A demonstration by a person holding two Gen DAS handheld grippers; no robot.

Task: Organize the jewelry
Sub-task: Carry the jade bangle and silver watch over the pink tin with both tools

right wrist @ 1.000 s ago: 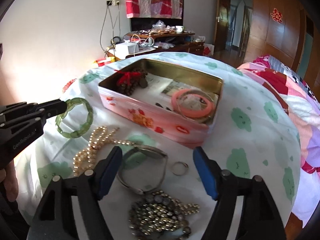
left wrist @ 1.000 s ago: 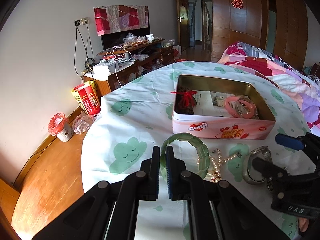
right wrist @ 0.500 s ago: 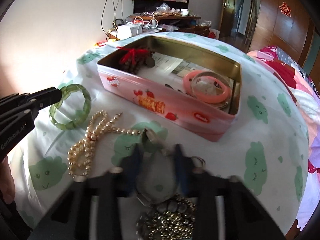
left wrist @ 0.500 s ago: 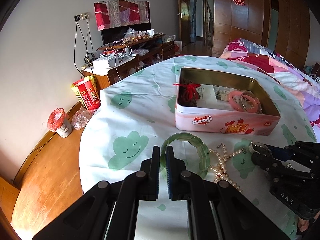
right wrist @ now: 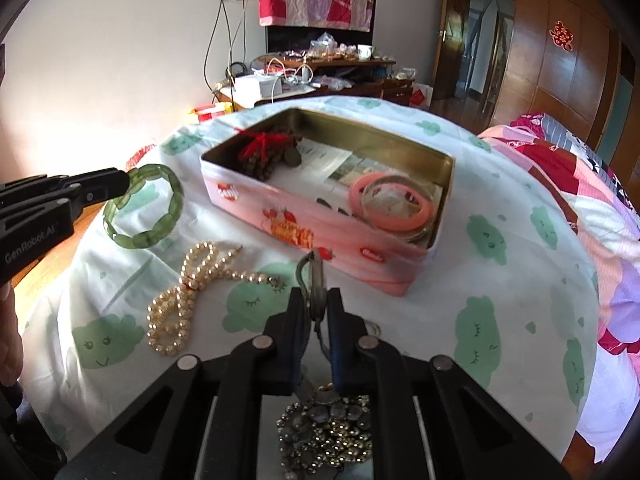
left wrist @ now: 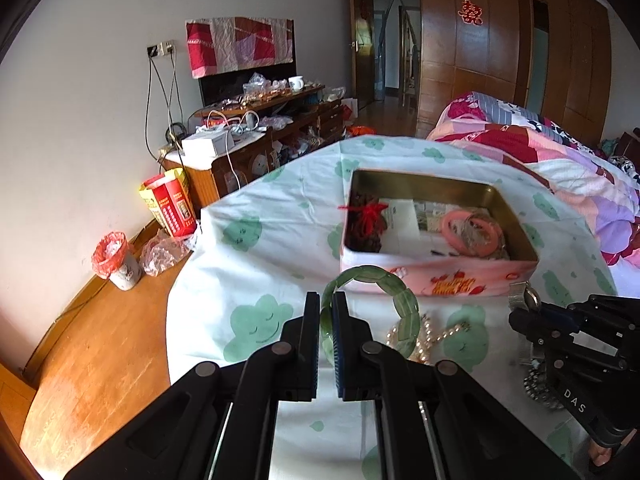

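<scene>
Gripping a green jade bangle, the left claw has its jaws closed on the band's near side, and the ring stands tilted above the cloth-covered tabletop, just in front of the pink tin. From the right wrist view the bangle hangs left of the tin, apart from its wall. The right claw is pinched shut on a silver metal bracelet, which rises upright between the fingers, near the tin's front wall. The tin is open at the top; inside lie a pink bangle towards the right end and dark beads with a red tassel at the left end, with papers between them. A pearl necklace lies on the cloth between the two claws. A beaded metal heap sits beneath the right claw. The tabletop's left edge drops to a wooden floor; a quilted bed lies to the right. The left claw reaches in level from the left side.
</scene>
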